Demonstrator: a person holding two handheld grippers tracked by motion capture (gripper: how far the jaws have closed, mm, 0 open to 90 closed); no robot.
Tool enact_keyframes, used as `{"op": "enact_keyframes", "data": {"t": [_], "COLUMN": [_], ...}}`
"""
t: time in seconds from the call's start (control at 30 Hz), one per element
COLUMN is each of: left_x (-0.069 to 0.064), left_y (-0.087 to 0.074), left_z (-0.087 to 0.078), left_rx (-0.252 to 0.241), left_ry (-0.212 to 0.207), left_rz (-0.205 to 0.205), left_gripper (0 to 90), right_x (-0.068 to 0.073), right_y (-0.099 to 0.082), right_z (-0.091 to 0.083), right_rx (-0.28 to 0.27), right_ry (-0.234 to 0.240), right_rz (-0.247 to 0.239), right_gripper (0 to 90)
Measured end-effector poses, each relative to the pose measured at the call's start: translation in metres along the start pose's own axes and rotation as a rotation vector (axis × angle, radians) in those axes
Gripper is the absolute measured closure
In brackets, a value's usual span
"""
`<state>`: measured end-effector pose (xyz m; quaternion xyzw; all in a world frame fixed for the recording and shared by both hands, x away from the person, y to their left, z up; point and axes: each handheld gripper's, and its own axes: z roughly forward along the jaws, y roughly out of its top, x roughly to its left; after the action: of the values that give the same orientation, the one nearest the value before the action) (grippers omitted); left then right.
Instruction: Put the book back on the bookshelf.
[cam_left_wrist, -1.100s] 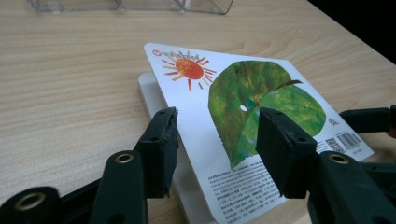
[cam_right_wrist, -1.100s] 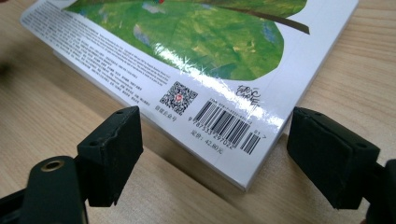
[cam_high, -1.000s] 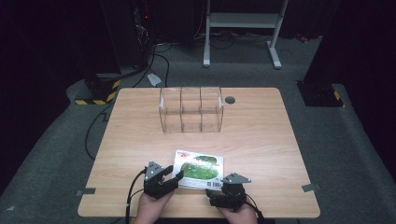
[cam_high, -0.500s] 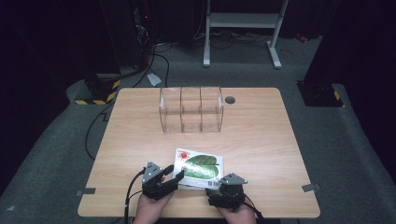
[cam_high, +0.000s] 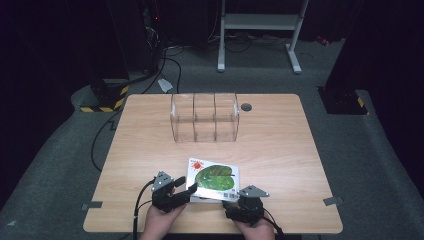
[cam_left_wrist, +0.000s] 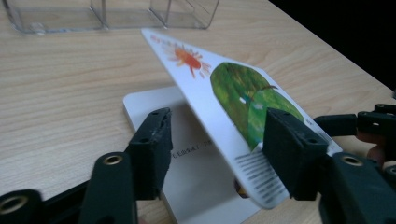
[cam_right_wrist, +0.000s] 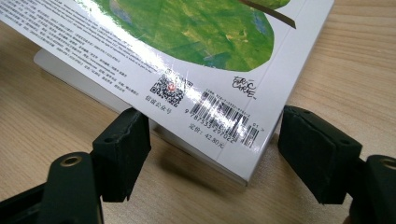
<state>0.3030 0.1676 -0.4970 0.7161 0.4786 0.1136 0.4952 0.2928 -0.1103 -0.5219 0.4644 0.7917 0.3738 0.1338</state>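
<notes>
Picture book (cam_high: 214, 179) cover lifted, not yet flipped over; left tongs (cam_left_wrist: 215, 154) just widened, straddling cover; right tongs (cam_right_wrist: 212, 149) narrowing, unclamped at corner.

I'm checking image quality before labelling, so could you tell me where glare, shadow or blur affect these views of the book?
Right gripper view: a white glare streak crosses the glossy book cover, and the raised corner casts a soft shadow on the table. Left gripper view: the clear organizer behind is slightly soft. High view: the table is evenly lit, the room around it dark.
</notes>
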Motion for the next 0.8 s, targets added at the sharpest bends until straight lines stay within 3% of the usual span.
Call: {"op": "enact_keyframes", "data": {"t": [0.23, 0.5, 0.53, 0.67, 0.8], "left_x": [0.005, 0.015, 0.016, 0.023, 0.027], "left_y": [0.006, 0.018, 0.019, 0.023, 0.023], "left_z": [0.011, 0.027, 0.030, 0.034, 0.034], "left_rx": [0.039, 0.090, 0.107, 0.108, 0.117], "left_ry": [-0.031, -0.061, -0.051, -0.056, -0.059], "left_rz": [-0.007, -0.054, -0.041, -0.056, -0.017], "left_gripper": [33.0, 44.4, 44.8, 47.8, 51.8], "right_x": [0.002, 0.001, 0.001, -0.005, -0.006], "right_y": [0.000, 0.004, 0.005, 0.014, 0.017], "right_z": [0.000, 0.004, 0.005, 0.011, 0.013], "right_rx": [0.003, 0.011, 0.016, 0.029, 0.040], "right_ry": [-0.010, -0.028, -0.031, -0.036, -0.035], "right_rz": [-0.002, -0.034, -0.034, -0.037, -0.058], "right_gripper": [25.0, 24.9, 24.9, 24.9, 24.9]}}
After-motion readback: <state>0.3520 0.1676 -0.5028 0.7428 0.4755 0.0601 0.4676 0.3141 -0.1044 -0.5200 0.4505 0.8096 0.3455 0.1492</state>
